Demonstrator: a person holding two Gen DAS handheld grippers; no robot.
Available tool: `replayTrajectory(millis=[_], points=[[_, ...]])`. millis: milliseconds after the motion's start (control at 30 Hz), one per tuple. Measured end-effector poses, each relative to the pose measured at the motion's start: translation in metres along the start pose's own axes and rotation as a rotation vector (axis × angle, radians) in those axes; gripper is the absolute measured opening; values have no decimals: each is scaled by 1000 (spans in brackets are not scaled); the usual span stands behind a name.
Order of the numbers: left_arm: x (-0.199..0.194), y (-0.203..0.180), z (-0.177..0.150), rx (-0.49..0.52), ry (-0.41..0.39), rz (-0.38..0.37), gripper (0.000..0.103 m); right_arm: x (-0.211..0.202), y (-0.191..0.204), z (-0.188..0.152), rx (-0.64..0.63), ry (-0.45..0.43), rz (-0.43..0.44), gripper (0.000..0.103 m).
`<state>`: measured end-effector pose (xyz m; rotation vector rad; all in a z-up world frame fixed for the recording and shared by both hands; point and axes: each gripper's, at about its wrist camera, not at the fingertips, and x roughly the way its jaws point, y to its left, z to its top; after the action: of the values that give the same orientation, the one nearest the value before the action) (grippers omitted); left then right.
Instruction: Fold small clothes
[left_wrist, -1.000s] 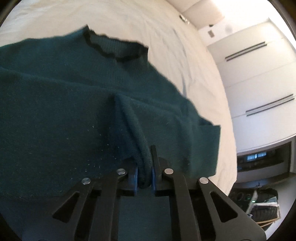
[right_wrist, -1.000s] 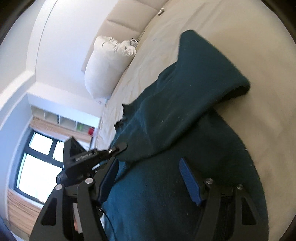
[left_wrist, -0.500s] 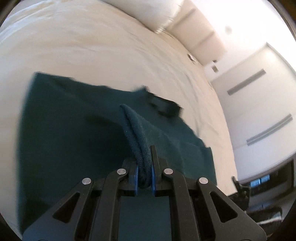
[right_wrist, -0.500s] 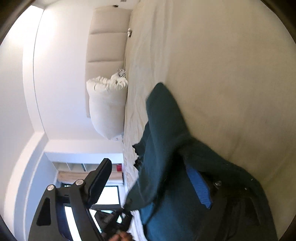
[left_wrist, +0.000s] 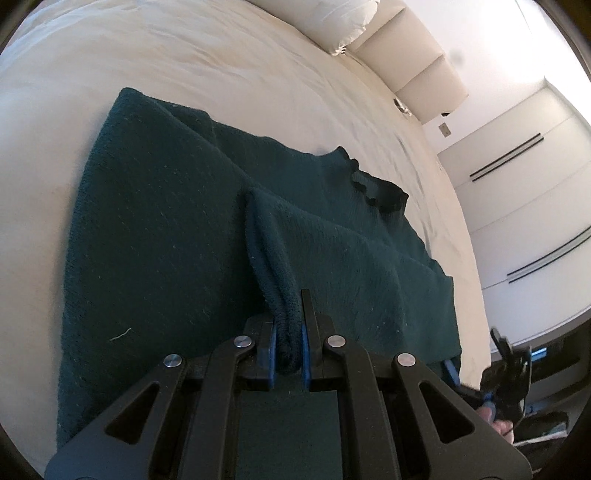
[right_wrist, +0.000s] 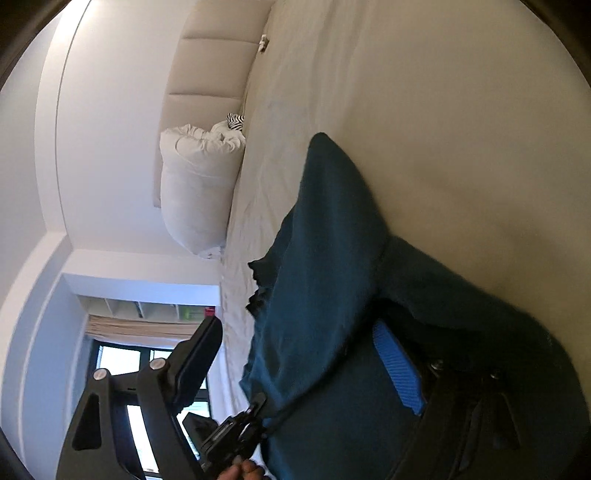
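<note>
A dark teal knit sweater (left_wrist: 159, 236) lies spread on the cream bed sheet (left_wrist: 184, 55), its dark neckline (left_wrist: 373, 192) toward the right. My left gripper (left_wrist: 288, 328) is shut on a bunched fold of the sweater and holds it just above the rest of the cloth. In the right wrist view the sweater (right_wrist: 325, 266) drapes between the jaws of my right gripper (right_wrist: 306, 354), which stand wide apart; its blue pad (right_wrist: 399, 369) lies against the cloth. The right gripper also shows at the lower right of the left wrist view (left_wrist: 450, 373).
A white pillow (right_wrist: 199, 192) and padded headboard (right_wrist: 207, 66) stand at the head of the bed. White wardrobe doors (left_wrist: 524, 192) line the right side. A window (right_wrist: 114, 365) and shelf (right_wrist: 147, 310) are beyond the bed.
The left gripper, still holding the fold, has moved lower and closer over the sweater, which now lies flatter and wider. The right gripper stays open with the cloth draped in it.
</note>
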<state>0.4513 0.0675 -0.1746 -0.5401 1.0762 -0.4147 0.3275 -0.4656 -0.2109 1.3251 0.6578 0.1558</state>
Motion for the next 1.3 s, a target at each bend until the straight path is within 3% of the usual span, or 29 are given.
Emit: replayTrajectory(millis=[200, 300, 533, 633, 733, 800, 900, 1000, 1167, 1300], points=[[14, -4, -1, -4, -4, -7, 8, 2, -5, 17, -48, -27, -44, 82], [14, -5, -3, 3, -7, -1, 8, 6, -8, 16, -95, -4, -79, 76], [15, -7, -4, 8, 2, -11, 9, -13, 18, -2, -170, 67, -179, 77], [9, -9, -4, -3, 16, 30, 11, -28, 49, -8, -299, 52, -182, 77], [-6, -18, -8, 23, -10, 135, 12, -28, 65, 2, -386, 43, -155, 77], [-20, -34, -7, 83, -83, 209, 12, -17, 67, 18, -388, 66, -142, 77], [-24, -67, 2, 224, -171, 220, 12, 1, 66, 43, -368, 102, -76, 69], [2, -85, 14, 309, -156, 198, 12, 23, 54, 70, -313, 138, -62, 68], [69, -75, 15, 340, -23, 226, 12, 59, 27, 88, -277, 248, -104, 67], [68, -63, 6, 349, -92, 156, 12, 60, 10, 84, -275, 287, -101, 55]])
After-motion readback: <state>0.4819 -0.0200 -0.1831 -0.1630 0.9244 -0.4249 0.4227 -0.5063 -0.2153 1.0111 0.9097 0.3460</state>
